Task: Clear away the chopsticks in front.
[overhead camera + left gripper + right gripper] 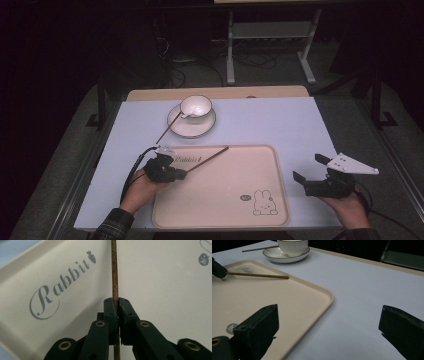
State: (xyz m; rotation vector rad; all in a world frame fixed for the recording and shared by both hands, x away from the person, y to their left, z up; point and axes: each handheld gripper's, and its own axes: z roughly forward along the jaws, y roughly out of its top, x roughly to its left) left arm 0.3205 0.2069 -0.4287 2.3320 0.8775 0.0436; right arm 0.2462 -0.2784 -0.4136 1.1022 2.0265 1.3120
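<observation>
1. One bench (280, 120) with a pale top fills the middle of the high view; dark floor lies around it.
2. One cream tray (260, 165) lies at the lower centre of the high view. It carries the word "Rabbit" near its upper left corner and a small rabbit drawing near its lower right corner.
3. There are two brown sticks. One stick (207, 158) slants over the upper left part of the tray, its far end near the tray's top rim. The second stick (167, 129) lies at upper centre, one end on the saucer and the other on the bench.
4. One white cup (195, 105) stands on one white saucer (191, 129) at the upper centre of the high view, above the tray.
5. There are two tongs, one in each hand. The left tongs (182, 172), at the lower left of the high view, are pressed together and pinching the first stick near its lower end; in the left gripper view the stick runs straight up between the jaws.
6. The right tongs (310, 167), at the lower right, are spread wide and hold nothing, over bare bench just right of the tray.
</observation>
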